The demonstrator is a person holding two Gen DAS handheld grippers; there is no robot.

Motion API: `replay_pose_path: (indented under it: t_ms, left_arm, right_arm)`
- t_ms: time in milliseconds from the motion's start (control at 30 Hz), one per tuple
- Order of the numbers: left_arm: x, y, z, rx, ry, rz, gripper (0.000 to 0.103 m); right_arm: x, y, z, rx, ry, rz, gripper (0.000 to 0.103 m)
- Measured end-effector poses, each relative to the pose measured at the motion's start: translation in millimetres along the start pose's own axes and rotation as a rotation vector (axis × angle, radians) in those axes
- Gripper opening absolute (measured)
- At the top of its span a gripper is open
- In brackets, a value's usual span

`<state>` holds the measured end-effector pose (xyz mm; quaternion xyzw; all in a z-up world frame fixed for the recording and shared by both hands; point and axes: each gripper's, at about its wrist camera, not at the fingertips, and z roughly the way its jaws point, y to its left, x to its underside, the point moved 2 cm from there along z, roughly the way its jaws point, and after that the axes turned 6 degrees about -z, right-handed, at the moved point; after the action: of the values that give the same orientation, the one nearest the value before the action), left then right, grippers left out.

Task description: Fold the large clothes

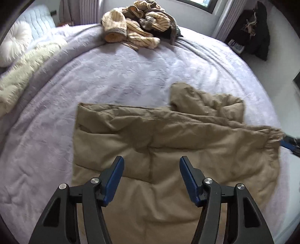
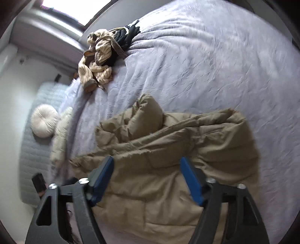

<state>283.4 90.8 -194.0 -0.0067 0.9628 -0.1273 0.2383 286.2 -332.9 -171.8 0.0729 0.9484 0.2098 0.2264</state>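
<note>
While the bedspread (image 1: 131, 75) carries it, the jacket (image 1: 168, 135) lies folded.

This is a bedroom in a home. A big bed (image 1: 116, 75) with a soft purple cover fills the room. A round white pillow (image 1: 14, 42) lies at its far left. Curtains (image 1: 88, 11) hang beside a window (image 1: 204, 4) on the far wall.

Both tongs, left (image 1: 151, 162) and right (image 2: 147, 162), angled downward, jaws apart, empty.
</note>
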Motion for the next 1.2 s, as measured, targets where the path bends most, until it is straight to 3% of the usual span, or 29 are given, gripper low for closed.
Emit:
replay_pose_path:
  t_ms: [33, 67, 167, 233, 333, 400, 467, 567, 667, 700, 733, 767, 800, 933, 1200]
  left_arm:
    - [0, 4, 4, -0.027, -0.011, 0.0, 0.064]
    - [-1, 11, 8, -0.056, -0.02, -0.007, 0.064]
    - [-5, 31, 23, -0.105, -0.017, -0.024, 0.064]
    - [-7, 43, 34, -0.141, -0.004, -0.021, 0.064]
    - [-11, 54, 23, -0.158, -0.044, -0.039, 0.064]
    - [-19, 68, 6, -0.146, -0.117, -0.093, 0.069]
    - [-29, 82, 6, -0.068, -0.097, -0.14, 0.086]
    - [-42, 100, 32, 0.068, 0.036, -0.207, 0.086]
    - [-50, 109, 50, 0.127, 0.075, -0.283, 0.082]
    - [-52, 110, 54, 0.151, 0.076, -0.297, 0.054]
    - [-53, 107, 57, 0.156, 0.084, -0.297, 0.037]
    - [-53, 105, 61, 0.147, 0.093, -0.291, 0.02]
    - [-55, 102, 66, 0.132, 0.092, -0.282, 0.019]
    - [-65, 94, 89, 0.04, 0.055, -0.256, 0.017]
    - [-62, 75, 139, -0.137, 0.045, -0.169, 0.017]
  right_arm:
    - [7, 0, -1, 0.047, 0.013, -0.032, 0.028]
    - [13, -2, -1, 0.1, 0.026, -0.061, 0.021]
    - [29, -19, 5, 0.292, 0.042, -0.146, 0.018]
    - [30, -43, 5, 0.376, 0.035, -0.119, 0.018]
    - [29, -83, 1, 0.374, 0.017, 0.012, 0.019]
    - [29, -95, -12, 0.329, -0.028, 0.071, 0.033]
    - [27, -100, -23, 0.28, -0.067, 0.061, 0.087]
    - [21, -104, -23, 0.224, -0.066, 0.026, 0.088]
    - [13, -111, -3, 0.197, -0.01, 0.042, 0.087]
    - [11, -114, 5, 0.193, 0.006, 0.054, 0.084]
    - [12, -112, 10, 0.188, 0.015, 0.063, 0.061]
    - [11, -112, 17, 0.193, 0.027, 0.071, 0.025]
    - [11, -109, 23, 0.206, 0.041, 0.071, 0.018]
    - [-1, -92, 36, 0.293, 0.015, -0.014, 0.013]
    - [-14, -116, 92, 0.371, 0.036, 0.036, 0.014]
